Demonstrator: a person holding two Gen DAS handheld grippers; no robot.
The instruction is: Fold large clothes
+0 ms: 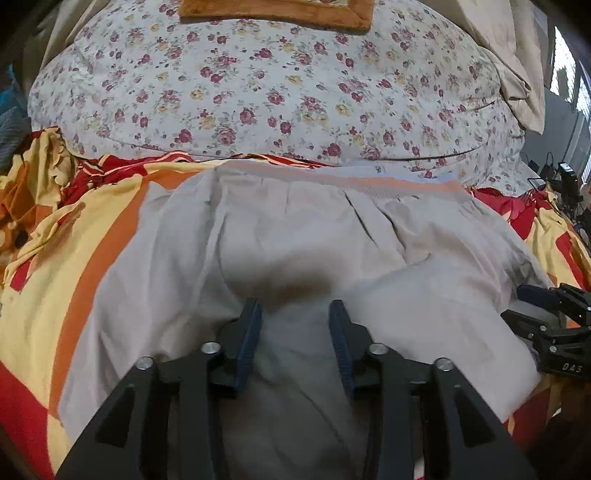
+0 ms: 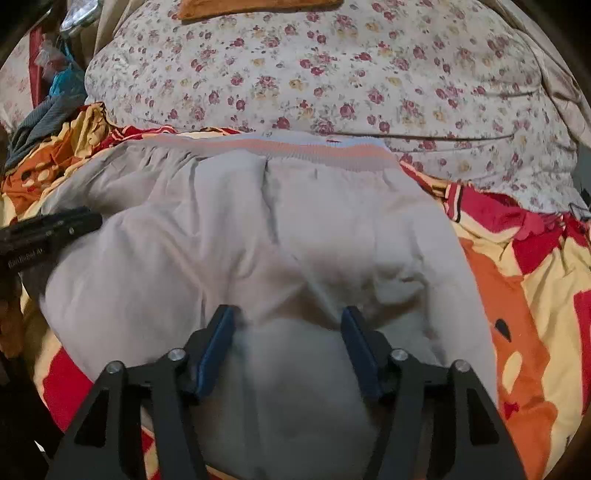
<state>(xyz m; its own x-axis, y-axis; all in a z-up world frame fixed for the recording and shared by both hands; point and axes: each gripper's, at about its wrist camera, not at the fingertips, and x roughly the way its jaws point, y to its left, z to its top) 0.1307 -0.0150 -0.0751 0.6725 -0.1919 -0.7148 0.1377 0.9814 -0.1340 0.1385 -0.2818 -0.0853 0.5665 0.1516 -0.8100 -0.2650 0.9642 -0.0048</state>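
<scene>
On the bed, centre, lies the grey garment (image 1: 295,229), striped elastic waistband (image 1: 340,181) at its far edge, spread over a red-yellow-orange sheet (image 1: 55,258). Left hand-held gripper (image 1: 295,317) sits low over the near fold, jaws partly apart, cloth between them but pads not pressing it. Right hand-held gripper (image 2: 288,321) likewise, jaws wider, nothing clamped. Floral quilt (image 1: 258,92) bulges on the far side; orange cushion (image 1: 273,13) beyond it.
</scene>
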